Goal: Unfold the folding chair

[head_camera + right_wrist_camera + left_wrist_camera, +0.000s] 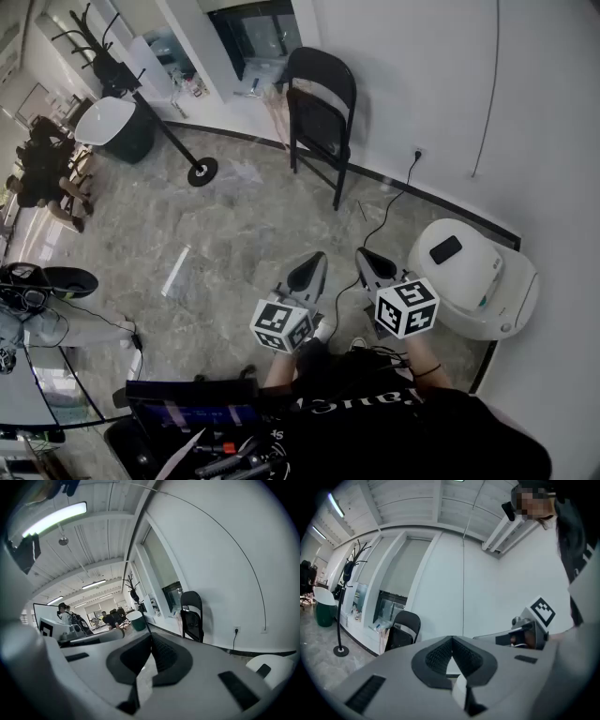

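A black folding chair (322,117) stands folded against the white wall at the far side of the room; it also shows as the chair (402,630) in the left gripper view and the chair (192,616) in the right gripper view. My left gripper (312,265) and right gripper (367,258) hang side by side close to the person's body, well short of the chair. Both are shut with nothing between the jaws. In the left gripper view the left gripper (452,639) points level at the wall; the right gripper (151,635) points slightly downward.
A white round appliance (473,277) sits on the floor at the right, with a black cable (380,220) running to a wall socket. A coat stand (169,131) and a white-topped bin (117,127) are at the left. Marble floor lies between me and the chair.
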`<action>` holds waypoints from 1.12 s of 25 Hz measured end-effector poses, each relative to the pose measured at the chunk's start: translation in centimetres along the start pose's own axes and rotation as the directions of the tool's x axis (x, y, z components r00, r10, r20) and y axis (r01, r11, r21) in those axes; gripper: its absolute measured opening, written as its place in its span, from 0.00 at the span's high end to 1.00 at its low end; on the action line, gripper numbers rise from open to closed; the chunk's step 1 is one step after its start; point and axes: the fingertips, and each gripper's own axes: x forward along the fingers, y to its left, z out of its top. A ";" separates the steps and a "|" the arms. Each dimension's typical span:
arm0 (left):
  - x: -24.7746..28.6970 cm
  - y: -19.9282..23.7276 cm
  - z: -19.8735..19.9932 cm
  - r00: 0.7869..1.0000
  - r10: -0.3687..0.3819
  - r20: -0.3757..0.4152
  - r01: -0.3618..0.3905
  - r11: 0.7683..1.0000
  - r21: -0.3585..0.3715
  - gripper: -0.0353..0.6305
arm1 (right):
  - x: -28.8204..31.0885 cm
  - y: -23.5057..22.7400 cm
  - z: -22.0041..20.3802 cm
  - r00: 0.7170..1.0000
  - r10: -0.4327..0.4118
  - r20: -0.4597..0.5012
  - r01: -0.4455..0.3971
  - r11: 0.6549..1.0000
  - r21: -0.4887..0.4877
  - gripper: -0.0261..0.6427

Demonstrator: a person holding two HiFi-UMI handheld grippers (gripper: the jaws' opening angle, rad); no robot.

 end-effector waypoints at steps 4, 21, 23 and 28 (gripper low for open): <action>1.1 -0.3 -0.7 1.000 -0.002 -0.007 0.002 1.000 -0.019 0.94 | 0.0 -1.7 -0.2 1.000 -0.009 -0.002 0.009 1.000 0.011 0.94; 8.5 14.5 2.7 1.000 -0.018 0.012 0.019 0.999 -0.036 0.94 | 14.3 -4.6 3.7 0.998 -0.057 -0.024 0.057 0.998 0.034 0.94; 10.0 17.3 3.7 0.999 -0.037 0.003 0.037 0.999 -0.022 0.94 | 17.3 -4.8 5.0 0.997 -0.072 -0.020 0.073 0.996 0.042 0.94; 12.8 24.4 6.6 0.998 -0.066 -0.007 0.066 0.998 -0.006 0.94 | 24.2 -5.2 8.2 0.994 -0.110 -0.005 0.110 0.992 0.057 0.94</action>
